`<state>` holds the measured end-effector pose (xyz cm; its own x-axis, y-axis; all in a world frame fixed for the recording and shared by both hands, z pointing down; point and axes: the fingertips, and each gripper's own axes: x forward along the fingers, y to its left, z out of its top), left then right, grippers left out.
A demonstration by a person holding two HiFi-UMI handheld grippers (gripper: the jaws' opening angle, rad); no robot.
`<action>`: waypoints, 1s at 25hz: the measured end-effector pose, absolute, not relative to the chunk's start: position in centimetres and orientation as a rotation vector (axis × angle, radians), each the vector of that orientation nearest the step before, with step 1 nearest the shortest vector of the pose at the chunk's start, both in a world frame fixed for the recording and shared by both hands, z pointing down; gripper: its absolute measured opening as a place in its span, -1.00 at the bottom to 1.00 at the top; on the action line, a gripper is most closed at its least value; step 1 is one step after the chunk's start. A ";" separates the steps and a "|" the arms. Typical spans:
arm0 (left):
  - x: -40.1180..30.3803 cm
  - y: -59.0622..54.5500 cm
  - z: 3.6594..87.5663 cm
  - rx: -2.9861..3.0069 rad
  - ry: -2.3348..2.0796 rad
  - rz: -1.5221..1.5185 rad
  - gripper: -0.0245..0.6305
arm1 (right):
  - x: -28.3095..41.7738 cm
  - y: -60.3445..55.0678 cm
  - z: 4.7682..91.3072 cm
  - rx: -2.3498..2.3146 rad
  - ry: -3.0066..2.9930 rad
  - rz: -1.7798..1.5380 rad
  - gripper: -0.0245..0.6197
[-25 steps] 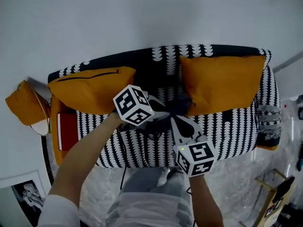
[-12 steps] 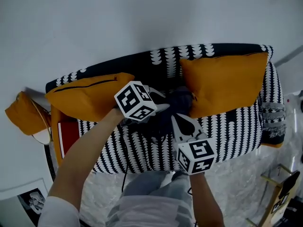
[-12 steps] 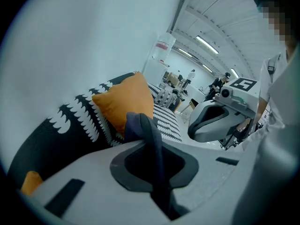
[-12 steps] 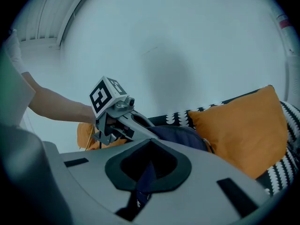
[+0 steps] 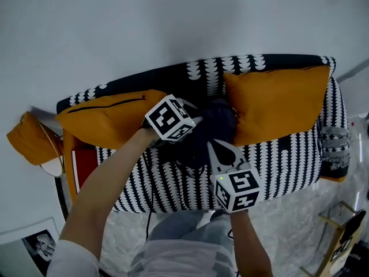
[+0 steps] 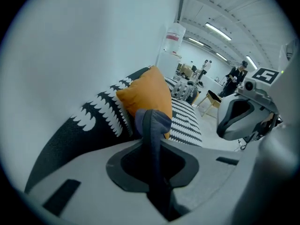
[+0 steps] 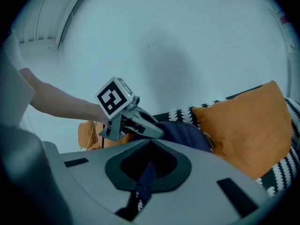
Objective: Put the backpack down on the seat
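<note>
A dark navy backpack (image 5: 212, 127) sits low over the middle of the black-and-white patterned sofa seat (image 5: 277, 160), between two orange cushions. My left gripper (image 5: 195, 124) comes in from the left and is shut on a backpack strap (image 6: 153, 135) that runs up between its jaws. My right gripper (image 5: 222, 153) comes in from the front and is shut on another dark strap (image 7: 144, 184). In the right gripper view the backpack body (image 7: 187, 132) lies just beyond the jaws, with the left gripper (image 7: 152, 131) touching its top. Whether the backpack's base rests on the seat is hidden.
The right orange cushion (image 5: 277, 105) and the left orange cushion (image 5: 109, 120) lean on the backrest beside the backpack. A red item (image 5: 83, 163) lies at the sofa's left end. A white wall stands behind. A wooden stand (image 5: 340, 238) is at the lower right.
Both grippers have carried the backpack farther back toward the sofa backrest, into the gap between the two cushions. Both grips on the straps are unchanged.
</note>
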<state>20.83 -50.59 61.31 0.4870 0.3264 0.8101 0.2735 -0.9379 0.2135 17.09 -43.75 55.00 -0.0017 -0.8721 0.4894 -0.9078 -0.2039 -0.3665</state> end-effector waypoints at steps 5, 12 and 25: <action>21.2 -52.1 62.0 2.687 0.417 1.494 -0.81 | 17.3 -43.8 55.3 2.174 -1.942 1.003 -0.92; 21.8 -54.3 61.8 2.744 0.247 1.506 -0.53 | 17.7 -43.8 55.7 2.157 -1.940 1.013 -0.92; 20.8 -54.5 57.9 2.731 0.023 1.324 -0.45 | 17.4 -44.3 53.3 2.107 -1.994 0.975 -0.92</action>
